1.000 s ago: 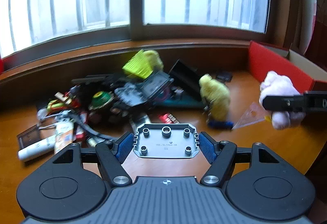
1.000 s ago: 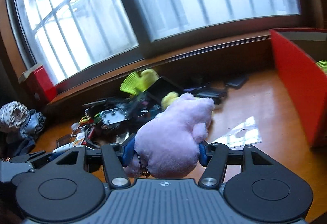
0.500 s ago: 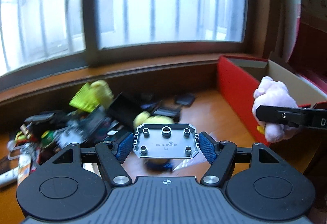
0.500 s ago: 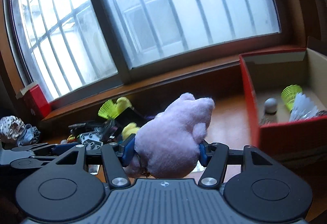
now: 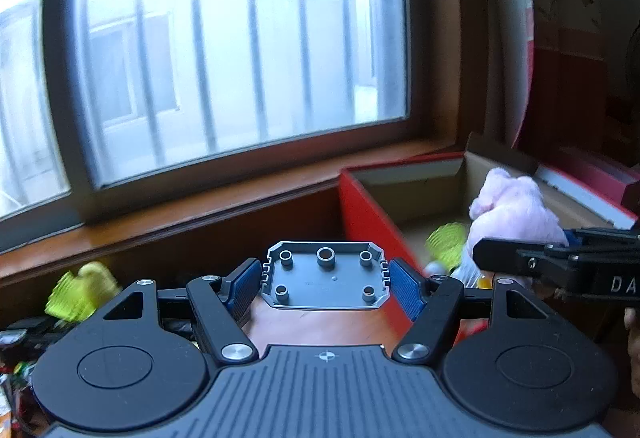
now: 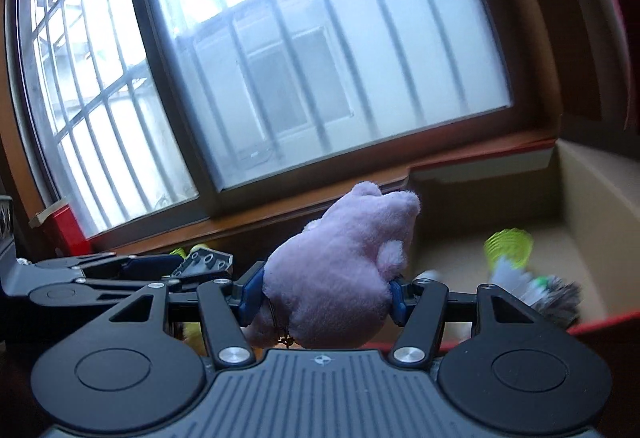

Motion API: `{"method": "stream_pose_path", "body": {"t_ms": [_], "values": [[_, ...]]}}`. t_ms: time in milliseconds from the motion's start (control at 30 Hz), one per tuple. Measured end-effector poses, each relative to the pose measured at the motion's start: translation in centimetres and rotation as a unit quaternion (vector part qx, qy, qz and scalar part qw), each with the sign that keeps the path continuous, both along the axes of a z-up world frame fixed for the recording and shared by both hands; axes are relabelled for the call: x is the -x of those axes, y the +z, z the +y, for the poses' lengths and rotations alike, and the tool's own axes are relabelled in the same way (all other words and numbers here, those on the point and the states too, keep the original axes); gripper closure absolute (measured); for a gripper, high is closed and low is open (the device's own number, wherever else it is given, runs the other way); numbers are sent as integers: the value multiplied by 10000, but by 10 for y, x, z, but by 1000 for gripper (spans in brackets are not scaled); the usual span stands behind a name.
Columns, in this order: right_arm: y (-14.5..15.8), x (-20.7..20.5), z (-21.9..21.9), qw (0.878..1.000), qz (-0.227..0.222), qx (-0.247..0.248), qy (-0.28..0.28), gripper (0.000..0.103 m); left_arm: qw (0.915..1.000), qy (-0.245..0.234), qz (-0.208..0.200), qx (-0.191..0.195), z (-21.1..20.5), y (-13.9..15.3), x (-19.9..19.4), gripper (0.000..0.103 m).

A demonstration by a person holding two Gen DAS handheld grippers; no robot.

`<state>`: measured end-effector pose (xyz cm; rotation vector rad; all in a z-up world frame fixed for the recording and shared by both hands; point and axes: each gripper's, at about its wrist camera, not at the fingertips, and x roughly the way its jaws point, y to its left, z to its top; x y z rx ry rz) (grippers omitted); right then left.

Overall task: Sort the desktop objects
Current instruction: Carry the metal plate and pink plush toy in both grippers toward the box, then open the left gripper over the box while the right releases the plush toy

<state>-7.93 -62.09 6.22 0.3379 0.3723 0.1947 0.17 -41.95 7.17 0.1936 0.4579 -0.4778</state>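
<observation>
Both grippers have swung off the clutter pile toward the red-walled cardboard box (image 6: 580, 206), now at 3 o'clock. Left gripper (image 5: 326, 276) is clamping a flat grey plastic plate with round bosses (image 5: 326, 276). Right gripper (image 6: 324, 288) is squeezing a fuzzy lilac plush toy (image 6: 340, 270) above the box's near wall; a ribbed yellow-green piece (image 6: 508, 244) is lying inside.

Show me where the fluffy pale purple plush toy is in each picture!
Left wrist view: the fluffy pale purple plush toy is at the right edge, clamped in the right gripper, over the red cardboard box.
Right wrist view: it fills the centre, between the blue pads.
Shared landmark: the yellow-green ribbed thing inside the box.
</observation>
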Motion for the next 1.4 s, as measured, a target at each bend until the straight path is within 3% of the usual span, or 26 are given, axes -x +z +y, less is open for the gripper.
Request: {"method": "stream_pose_path", "body": {"t_ms": [533, 800, 1067, 1400], "values": [[2, -17, -115, 9992, -113, -22, -381, 42, 9998, -179, -20, -39, -100, 16, -29, 34], [3, -34, -157, 9950, -252, -11, -964, 42, 9983, -550, 1, -179, -134, 11, -65, 34], [-5, -65, -178, 9914, -70, 341, -1261, 42, 9946, -983, 151, -287, -166, -6, -103, 34], [-30, -91, -181, 9880, 467, 452, -1402, 42, 9924, -1124, 367, -341, -168, -21, -113, 34]]}}
